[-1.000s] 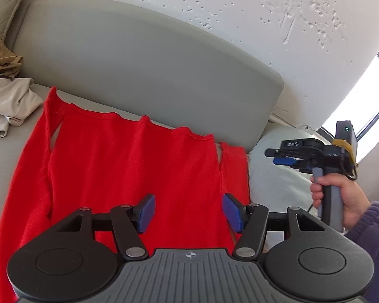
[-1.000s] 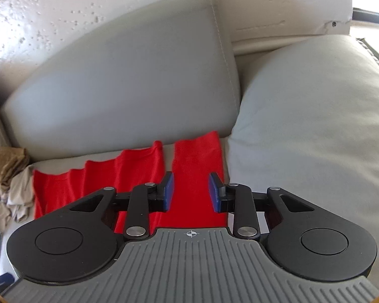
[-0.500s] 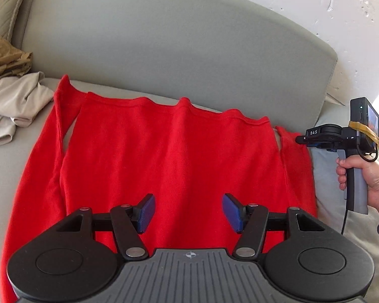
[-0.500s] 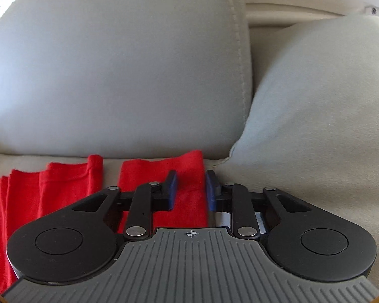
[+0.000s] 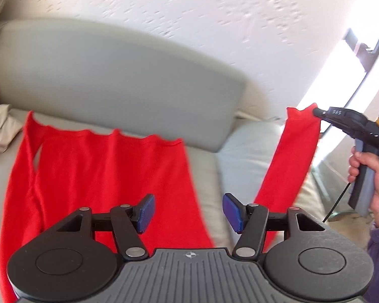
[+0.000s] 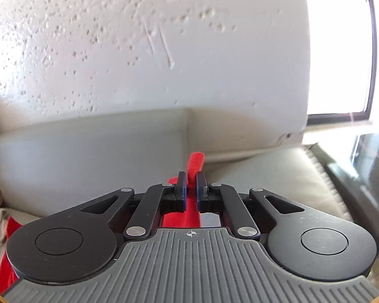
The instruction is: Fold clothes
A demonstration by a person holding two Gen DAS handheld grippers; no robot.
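A red long-sleeved garment [image 5: 108, 176] lies spread flat on the grey sofa seat. Its right sleeve [image 5: 290, 161] is lifted off the seat. My right gripper [image 6: 189, 184] is shut on the cuff of the red sleeve [image 6: 195, 162], which sticks up between the fingers. In the left wrist view the right gripper [image 5: 318, 113] holds that cuff high at the right. My left gripper [image 5: 188, 213] is open and empty, hovering above the garment's lower right part.
The sofa backrest [image 5: 113, 80] runs behind the garment. A grey cushion [image 5: 250, 151] sits at the right end. A pile of beige clothes [image 5: 0, 126] lies at the left. A window [image 6: 338, 50] is at the right.
The right gripper has closed on the right sleeve's cuff and lifted it up and to the right, off the sofa. The left gripper stayed open and shifted right.
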